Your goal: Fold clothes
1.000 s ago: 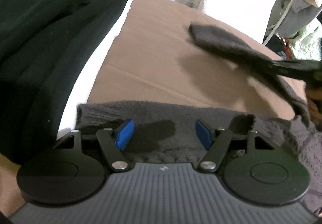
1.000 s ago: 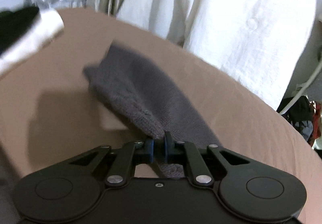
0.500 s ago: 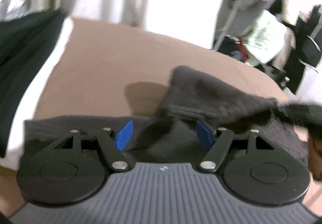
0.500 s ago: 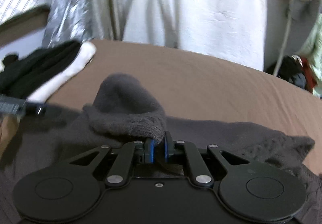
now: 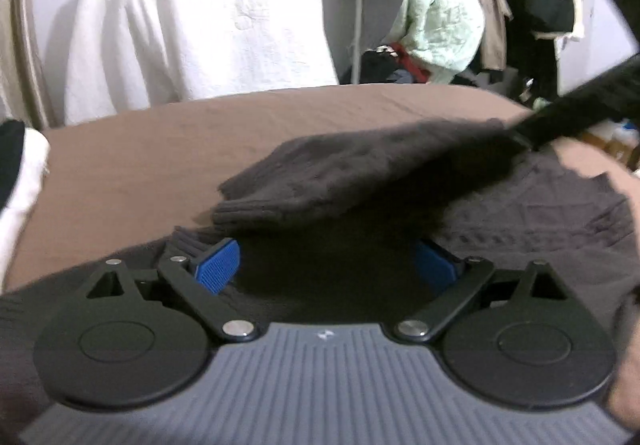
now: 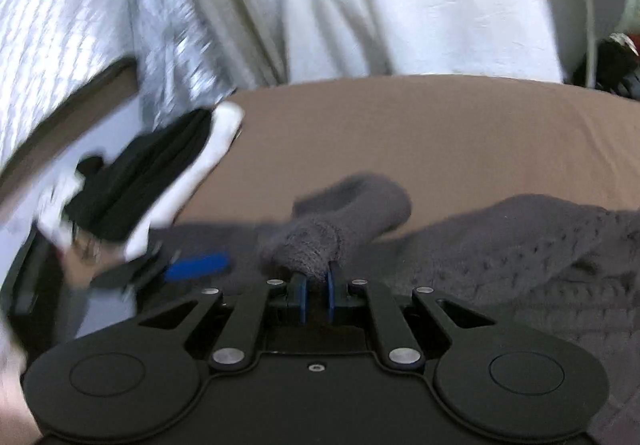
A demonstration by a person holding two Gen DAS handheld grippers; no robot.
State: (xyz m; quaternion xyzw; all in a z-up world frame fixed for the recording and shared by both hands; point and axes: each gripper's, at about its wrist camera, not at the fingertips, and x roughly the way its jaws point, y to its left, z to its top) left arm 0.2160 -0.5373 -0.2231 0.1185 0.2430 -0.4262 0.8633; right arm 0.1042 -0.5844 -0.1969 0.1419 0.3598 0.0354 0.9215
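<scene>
A dark grey knitted sweater (image 5: 540, 213) lies flat on the brown bed cover (image 5: 140, 157). My right gripper (image 6: 316, 295) is shut on the sweater's sleeve (image 6: 320, 241), which is bunched at the pads and held just above the sweater's body (image 6: 520, 249). In the left wrist view that sleeve (image 5: 340, 177) stretches across, with the right gripper (image 5: 580, 113) a blurred black bar at the upper right. My left gripper (image 5: 326, 265) hovers low over the sweater's near edge. Its jaws are opening wide, with only flat fabric beneath them. The left gripper's blue pad (image 6: 196, 263) shows at left.
A folded pile of black and white clothes (image 6: 160, 181) sits at the bed's left edge. A white sheet (image 5: 200, 17) hangs behind the bed. Hanging coats and a heap of clothes (image 5: 440, 25) fill the far right. Silver foil (image 6: 60, 25) covers the far left.
The right gripper has carried the sleeve from out over the bed back across the sweater's body. The left gripper's jaws have spread wider and its view has swung right.
</scene>
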